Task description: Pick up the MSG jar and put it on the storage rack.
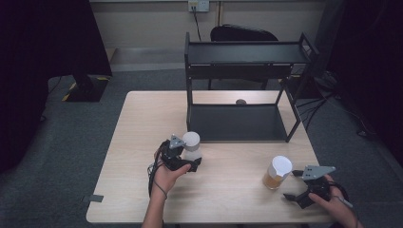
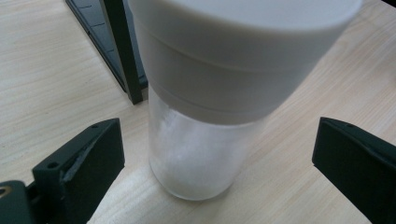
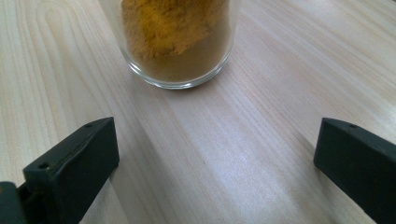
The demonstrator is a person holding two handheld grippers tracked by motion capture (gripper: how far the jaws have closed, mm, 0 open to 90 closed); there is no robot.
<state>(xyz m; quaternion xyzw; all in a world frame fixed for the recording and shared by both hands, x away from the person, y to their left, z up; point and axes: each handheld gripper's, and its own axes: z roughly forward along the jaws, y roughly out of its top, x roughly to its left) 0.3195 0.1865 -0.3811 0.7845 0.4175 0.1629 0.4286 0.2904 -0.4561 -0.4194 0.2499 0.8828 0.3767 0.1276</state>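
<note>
Left hand-held gripper (image 2: 212, 154) wide open around white jar (image 2: 205, 116); black shelf (image 1: 237, 121) just behind. Right hand-held gripper (image 3: 215, 154) open, empty.

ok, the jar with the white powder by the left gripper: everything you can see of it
The white-powder jar is a clear, frosted-looking glass cylinder with a wide white lid that overhangs the glass. White powder clings to the inside of the glass. It stands upright on the wooden table, just in front of the black shelf rack. The left gripper has it between its open jaws; in the left gripper view there is a gap on both sides, so neither jaw touches it.
</note>
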